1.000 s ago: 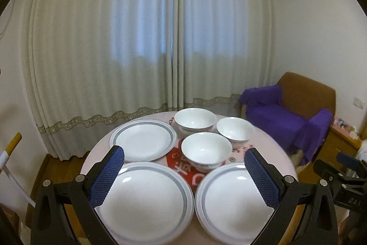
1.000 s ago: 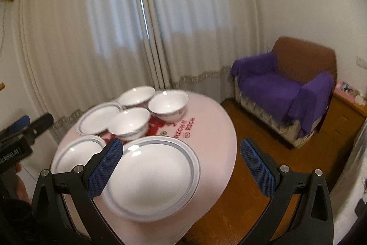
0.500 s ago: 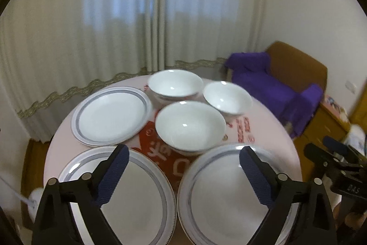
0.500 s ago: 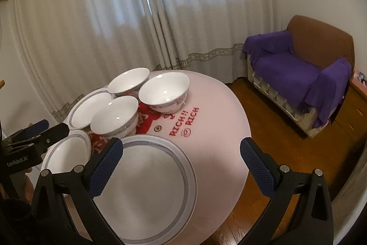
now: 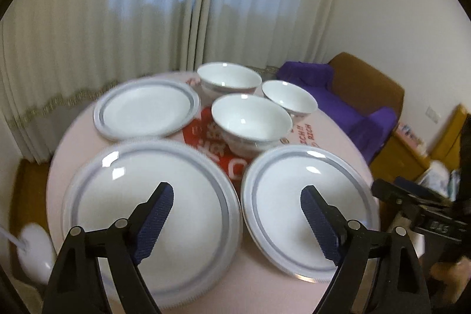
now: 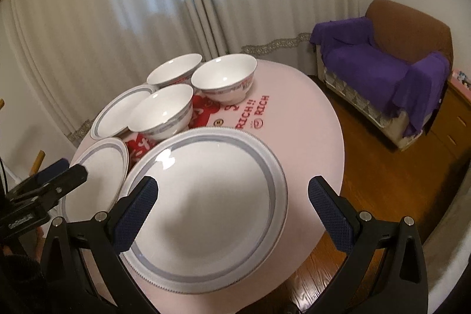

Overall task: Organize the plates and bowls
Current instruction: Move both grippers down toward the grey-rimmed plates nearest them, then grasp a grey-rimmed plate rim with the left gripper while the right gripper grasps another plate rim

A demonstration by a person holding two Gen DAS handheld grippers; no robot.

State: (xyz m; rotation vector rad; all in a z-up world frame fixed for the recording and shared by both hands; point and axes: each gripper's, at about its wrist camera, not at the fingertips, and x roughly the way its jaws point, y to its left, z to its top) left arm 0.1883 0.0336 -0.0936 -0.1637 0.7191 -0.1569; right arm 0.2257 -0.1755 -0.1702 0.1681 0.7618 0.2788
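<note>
The round pink desk (image 5: 338,137) carries everything the task concerns: three plates and three bowls, six pieces in all, none yet stacked.

The plates are the largest pieces. Two lie side by side at the near edge, the near-left plate (image 5: 150,202) and the near-right plate (image 5: 306,205), their rims almost touching; a third, the far-left plate (image 5: 145,111), sits behind them. Spread flat like this they take up most of the desk, so gathering them into one pile looks like the sensible first step.

The bowls cluster at the far centre, upright and close together: the near bowl (image 5: 251,122) over the red print, the far bowl (image 5: 229,78) behind it, and the right bowl (image 5: 290,99) beside them. Being alike in shape, they would probably nest.

The left tool (image 5: 237,199) hovers above the gap between the two near plates, its blue-padded fingers spread wide and gripping nothing. The right tool (image 6: 232,193) hangs over the near-right plate, which fills the right wrist view (image 6: 206,205), also spread wide and empty, one finger over the plate's left rim and the other beyond its right rim. That straddle suggests it is lining up on this plate, though neither tool touches any dish.
</note>
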